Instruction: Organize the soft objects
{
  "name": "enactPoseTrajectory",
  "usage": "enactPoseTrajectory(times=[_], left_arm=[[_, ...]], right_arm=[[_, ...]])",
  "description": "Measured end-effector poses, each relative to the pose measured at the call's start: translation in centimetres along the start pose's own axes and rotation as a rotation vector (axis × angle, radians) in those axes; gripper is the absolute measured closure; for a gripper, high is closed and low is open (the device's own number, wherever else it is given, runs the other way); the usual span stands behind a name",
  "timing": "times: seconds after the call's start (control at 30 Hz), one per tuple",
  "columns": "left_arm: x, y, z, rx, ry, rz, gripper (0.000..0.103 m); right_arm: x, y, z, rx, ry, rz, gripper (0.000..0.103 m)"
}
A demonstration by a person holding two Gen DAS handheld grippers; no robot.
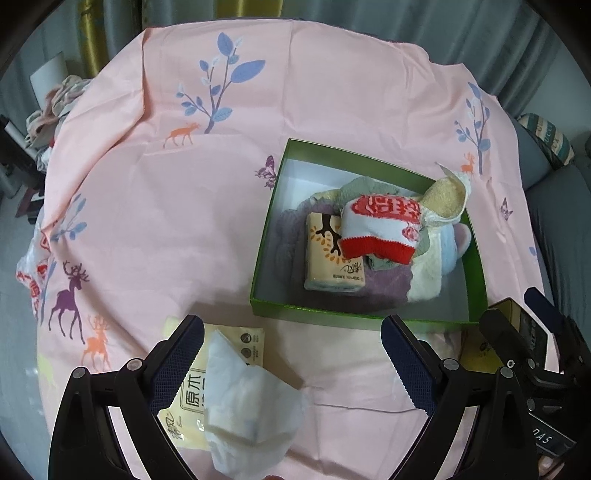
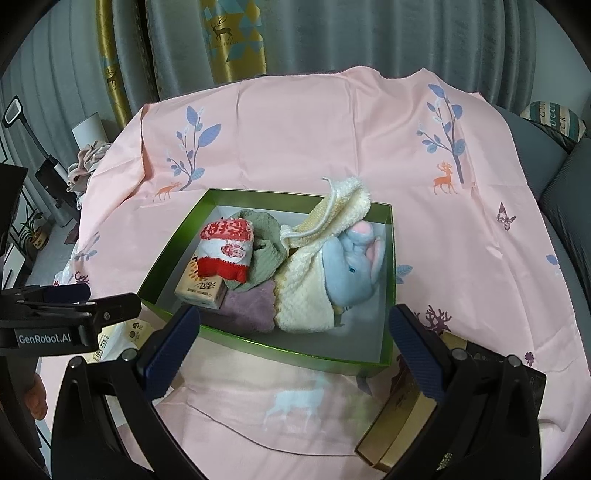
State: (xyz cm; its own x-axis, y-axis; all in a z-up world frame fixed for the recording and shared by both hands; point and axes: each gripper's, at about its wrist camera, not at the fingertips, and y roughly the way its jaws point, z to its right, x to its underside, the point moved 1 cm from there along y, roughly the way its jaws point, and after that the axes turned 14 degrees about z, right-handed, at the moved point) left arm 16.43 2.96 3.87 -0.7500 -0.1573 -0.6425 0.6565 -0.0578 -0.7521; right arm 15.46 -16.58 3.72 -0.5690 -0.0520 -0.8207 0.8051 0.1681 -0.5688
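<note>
A green box [image 1: 264,254] [image 2: 166,254] on the pink cloth holds a red-and-white sock [image 1: 380,229] [image 2: 227,251], a small tissue pack [image 1: 330,258] [image 2: 201,290], green, purple and cream towels and a blue plush toy [image 2: 347,273]. My left gripper [image 1: 291,354] is open just above a yellow tissue pack [image 1: 236,347] with a white tissue [image 1: 247,398] sticking out, near the box's front edge. My right gripper [image 2: 293,339] is open in front of the box, with nothing between its fingers. A gold-edged book-like box [image 2: 399,417] lies under its right finger.
The pink printed cloth [image 1: 184,184] [image 2: 332,140] covers the table. Grey curtains [image 2: 332,33] hang behind. A pile of clothes [image 1: 55,110] lies at the left edge and a grey sofa with a cushion [image 2: 554,122] stands at the right. The left gripper body [image 2: 55,321] shows in the right view.
</note>
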Motion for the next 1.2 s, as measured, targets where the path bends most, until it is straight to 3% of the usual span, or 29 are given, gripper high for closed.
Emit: enactPoseTrajectory(times=[1.2], left_arm=[[0.1,1.6,1.1,-0.046,0.028,-0.035,0.006]], right_arm=[[0.2,1.5,1.2,-0.01,0.044,-0.047,0.001]])
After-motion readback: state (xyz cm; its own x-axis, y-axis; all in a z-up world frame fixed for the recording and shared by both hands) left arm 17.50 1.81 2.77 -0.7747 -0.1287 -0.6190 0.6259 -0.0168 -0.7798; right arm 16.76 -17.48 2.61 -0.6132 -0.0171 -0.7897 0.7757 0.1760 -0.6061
